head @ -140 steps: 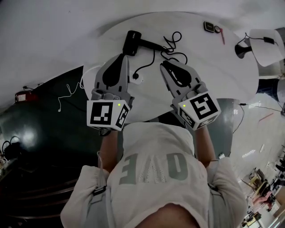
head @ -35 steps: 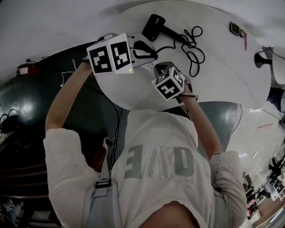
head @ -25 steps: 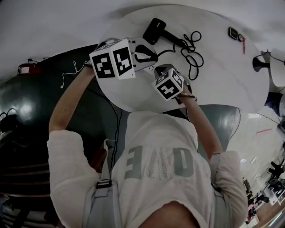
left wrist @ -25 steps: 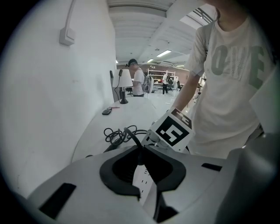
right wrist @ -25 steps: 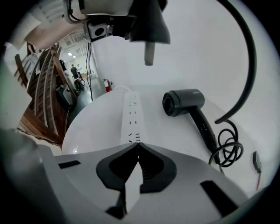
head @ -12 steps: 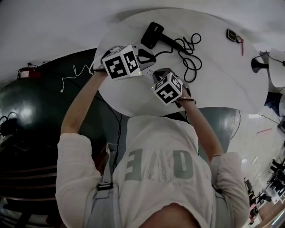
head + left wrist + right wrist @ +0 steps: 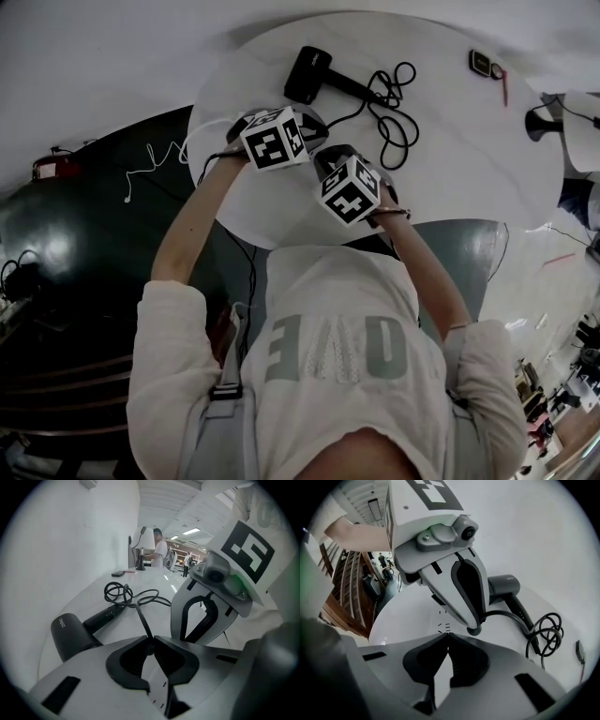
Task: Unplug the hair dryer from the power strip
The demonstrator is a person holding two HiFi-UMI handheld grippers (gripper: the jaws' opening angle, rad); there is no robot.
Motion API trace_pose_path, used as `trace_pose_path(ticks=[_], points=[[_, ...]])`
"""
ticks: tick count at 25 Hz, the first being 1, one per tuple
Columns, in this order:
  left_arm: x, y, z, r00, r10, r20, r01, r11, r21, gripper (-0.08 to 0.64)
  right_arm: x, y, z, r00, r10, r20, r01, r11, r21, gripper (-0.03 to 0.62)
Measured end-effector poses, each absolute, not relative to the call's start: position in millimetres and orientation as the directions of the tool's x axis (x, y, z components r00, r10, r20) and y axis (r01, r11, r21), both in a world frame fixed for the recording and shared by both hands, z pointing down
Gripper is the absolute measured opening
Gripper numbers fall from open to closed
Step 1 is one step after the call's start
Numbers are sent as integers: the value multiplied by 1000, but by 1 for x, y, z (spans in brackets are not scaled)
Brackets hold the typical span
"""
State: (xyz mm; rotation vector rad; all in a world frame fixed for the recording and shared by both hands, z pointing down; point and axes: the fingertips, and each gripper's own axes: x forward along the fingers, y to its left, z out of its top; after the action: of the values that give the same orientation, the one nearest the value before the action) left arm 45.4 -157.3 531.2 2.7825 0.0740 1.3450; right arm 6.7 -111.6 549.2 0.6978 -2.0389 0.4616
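A black hair dryer (image 7: 307,75) lies at the far side of the round white table (image 7: 469,169), and its black cord (image 7: 389,103) is coiled beside it. My left gripper (image 7: 150,641) is shut on the cord's black plug (image 7: 149,648), low over the table. The right gripper view shows that plug (image 7: 475,630) at the left gripper's tips, with the cord running off to the dryer (image 7: 506,587). My right gripper (image 7: 447,637) is shut, tips down on the white power strip (image 7: 440,616). The strip's slots (image 7: 157,688) also show through the left jaws.
A small dark device (image 7: 482,63) and a red pen (image 7: 504,89) lie at the table's far right, near a black lamp (image 7: 544,122). A thin white cable (image 7: 155,159) hangs off the table's left edge. The near table edge is just below both grippers.
My left gripper has come down from a raised position to just above the table, close beside the right gripper. The right gripper has stayed where it was.
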Motion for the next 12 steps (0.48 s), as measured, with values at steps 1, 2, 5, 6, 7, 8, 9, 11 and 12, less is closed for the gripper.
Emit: trace_pose_path(ticks=[1, 2, 5, 6, 7, 8, 9, 11, 12], points=[[46, -156, 532, 621, 67, 781, 21, -997, 69, 55, 7, -111, 549, -433, -297, 851, -635, 771, -55, 19], [46, -157, 533, 622, 64, 781, 16, -997, 69, 57, 7, -111, 549, -435, -296, 851, -634, 771, -56, 19], [46, -162, 534, 630, 42, 776, -14, -998, 65, 61, 7, -112, 549, -437, -296, 849, -637, 769, -59, 18], [46, -163, 534, 633, 36, 773, -23, -998, 66, 63, 7, -112, 549, -437, -298, 849, -637, 769, -58, 19], [47, -164, 534, 636, 34, 771, -29, -997, 68, 63, 7, -112, 550, -437, -299, 849, -637, 769, -57, 20], [47, -164, 534, 638, 33, 769, -35, -997, 72, 64, 7, -112, 550, -437, -299, 848, -637, 768, -57, 18], [47, -164, 534, 642, 33, 766, -41, -996, 77, 64, 7, -112, 550, -437, -299, 848, -638, 768, -58, 18], [49, -164, 532, 657, 34, 753, -51, -995, 90, 79, 7, -112, 550, -439, -295, 848, -639, 767, -64, 18], [50, -165, 530, 666, 34, 745, -55, -994, 95, 95, 7, -111, 550, -440, -294, 848, -639, 766, -66, 19]])
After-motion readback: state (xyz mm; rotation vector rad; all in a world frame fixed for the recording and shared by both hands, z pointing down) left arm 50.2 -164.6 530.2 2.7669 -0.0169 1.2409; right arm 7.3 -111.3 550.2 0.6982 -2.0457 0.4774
